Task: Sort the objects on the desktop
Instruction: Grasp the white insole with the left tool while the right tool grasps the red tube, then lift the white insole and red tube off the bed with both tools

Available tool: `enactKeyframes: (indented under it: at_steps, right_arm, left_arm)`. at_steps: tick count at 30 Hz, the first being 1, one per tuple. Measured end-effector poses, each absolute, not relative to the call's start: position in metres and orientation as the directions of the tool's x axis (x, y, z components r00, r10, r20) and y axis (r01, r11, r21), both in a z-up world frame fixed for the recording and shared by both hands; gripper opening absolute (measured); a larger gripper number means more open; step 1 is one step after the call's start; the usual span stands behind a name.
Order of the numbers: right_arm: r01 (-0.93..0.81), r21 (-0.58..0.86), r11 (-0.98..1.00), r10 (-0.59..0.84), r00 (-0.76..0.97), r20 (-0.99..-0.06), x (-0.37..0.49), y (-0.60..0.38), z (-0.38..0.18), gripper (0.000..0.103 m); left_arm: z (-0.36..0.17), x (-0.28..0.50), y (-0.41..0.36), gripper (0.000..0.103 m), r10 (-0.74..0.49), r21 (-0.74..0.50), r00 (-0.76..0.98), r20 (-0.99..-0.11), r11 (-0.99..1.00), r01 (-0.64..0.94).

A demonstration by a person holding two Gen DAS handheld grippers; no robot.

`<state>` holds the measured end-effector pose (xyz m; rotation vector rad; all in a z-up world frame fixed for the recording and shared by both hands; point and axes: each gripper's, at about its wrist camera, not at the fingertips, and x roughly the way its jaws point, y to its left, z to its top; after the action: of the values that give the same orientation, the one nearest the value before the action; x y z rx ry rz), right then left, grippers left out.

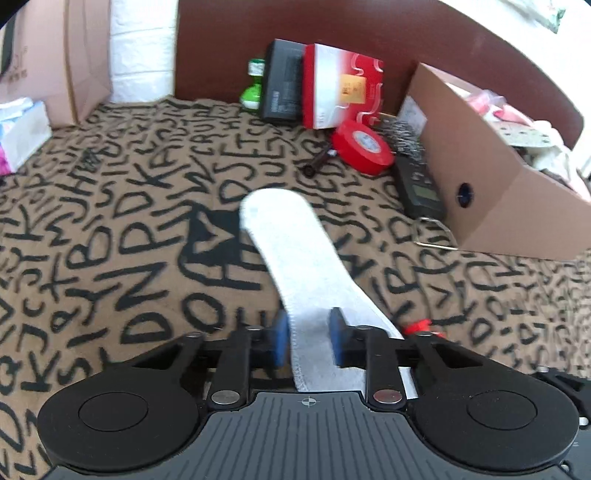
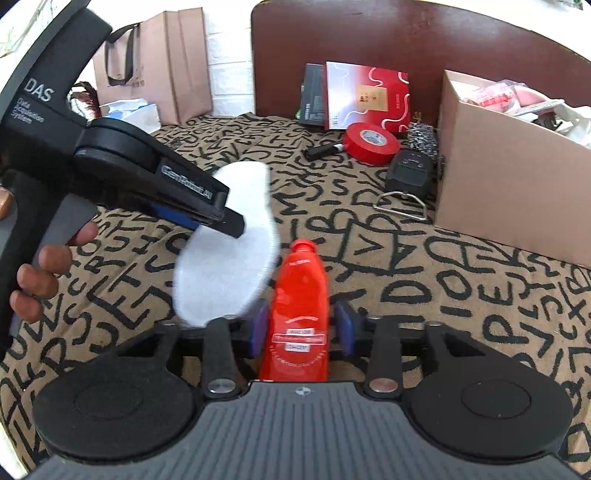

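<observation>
left gripper (image 1: 308,338): fingers clamped on a white insole (image 1: 291,240), held lifted above the patterned blanket (image 1: 110,240).
right gripper (image 2: 301,328): fingers clamped on a red bottle (image 2: 301,295), cap pointing forward.
crowding: in the right wrist view the insole's end overlaps the bottle's left shoulder; touching or not, cannot tell.
open room: bare blanket to the left and in the middle.
right edge: open cardboard box (image 1: 480,177), already holding things.
far edge: headboard (image 1: 295,22); before it red tape roll (image 1: 364,146), black device (image 1: 419,186), red-white box (image 1: 340,86).
</observation>
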<state>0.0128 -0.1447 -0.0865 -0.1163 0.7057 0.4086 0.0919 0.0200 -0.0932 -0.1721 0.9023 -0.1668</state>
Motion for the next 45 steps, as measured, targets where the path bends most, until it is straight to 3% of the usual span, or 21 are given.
enactKeyframes:
  at_steps: [3, 4, 9, 11, 12, 16, 17, 18, 21, 27, 35, 40, 43, 45]
  right_arm:
    - [-0.404, 0.04, 0.914, 0.331, 0.686, -0.648, 0.012, -0.147, -0.087, 0.038]
    - [-0.405, 0.042, 0.913, 0.334, 0.685, -0.647, 0.011, -0.148, -0.088, 0.038]
    - [-0.405, 0.047, 0.913, 0.338, 0.687, -0.644, 0.01, -0.15, -0.088, 0.038]
    - [-0.395, 0.059, 0.917, 0.338, 0.689, -0.641, 0.01, -0.154, -0.087, 0.038]
    - [-0.388, 0.062, 0.92, 0.336, 0.694, -0.637, 0.009, -0.156, -0.087, 0.037]
    - [-0.379, 0.082, 0.922, 0.343, 0.699, -0.628, 0.008, -0.164, -0.086, 0.037]
    - [-0.382, 0.09, 0.92, 0.352, 0.702, -0.619, 0.008, -0.165, -0.085, 0.035]
    - [-0.392, 0.09, 0.916, 0.362, 0.707, -0.607, 0.006, -0.165, -0.082, 0.014]
    - [-0.436, 0.084, 0.896, 0.4, 0.711, -0.579, 0.003, -0.159, -0.074, 0.013]
    - [-0.481, 0.137, 0.866, 0.466, 0.675, -0.572, 0.008, -0.149, -0.073, 0.012]
    - [-0.543, 0.071, 0.837, 0.476, 0.657, -0.585, 0.003, -0.128, -0.078, 0.017]
    - [-0.536, 0.085, 0.84, 0.475, 0.652, -0.591, 0.007, -0.126, -0.076, 0.021]
    - [-0.529, 0.037, 0.848, 0.442, 0.668, -0.599, 0.007, -0.122, -0.077, 0.02]
    - [-0.521, 0.014, 0.854, 0.424, 0.679, -0.599, 0.007, -0.123, -0.077, 0.02]
  left_arm:
    - [-0.088, 0.088, 0.015, 0.018, -0.277, -0.268, 0.612, -0.741, 0.957, 0.109]
    - [-0.088, 0.087, 0.011, 0.038, -0.301, -0.281, 0.604, -0.738, 0.951, 0.131]
    - [-0.09, 0.082, -0.014, 0.042, -0.32, -0.25, 0.588, -0.743, 0.948, 0.199]
    - [-0.09, 0.083, -0.013, 0.065, -0.326, -0.264, 0.578, -0.748, 0.945, 0.191]
    - [-0.09, 0.084, -0.01, 0.07, -0.343, -0.288, 0.563, -0.752, 0.939, 0.188]
    - [-0.085, 0.077, -0.007, 0.075, -0.383, -0.329, 0.539, -0.75, 0.923, 0.198]
    - [-0.083, 0.075, -0.01, 0.076, -0.387, -0.322, 0.535, -0.751, 0.922, 0.215]
    - [-0.081, 0.074, -0.013, 0.076, -0.386, -0.311, 0.535, -0.751, 0.922, 0.23]
    - [-0.074, 0.074, -0.019, 0.082, -0.369, -0.27, 0.55, -0.749, 0.929, 0.255]
    - [-0.079, 0.084, -0.019, 0.081, -0.321, -0.23, 0.521, -0.791, 0.945, 0.233]
    - [-0.079, 0.084, -0.003, 0.043, -0.31, -0.238, 0.52, -0.796, 0.95, 0.202]
    - [-0.08, 0.085, 0.008, 0.042, -0.257, -0.204, 0.527, -0.81, 0.966, 0.157]
    - [-0.085, 0.087, 0.02, 0.033, -0.258, -0.225, 0.509, -0.821, 0.966, 0.127]
    - [-0.088, 0.086, 0.023, 0.033, -0.25, -0.22, 0.505, -0.826, 0.968, 0.12]
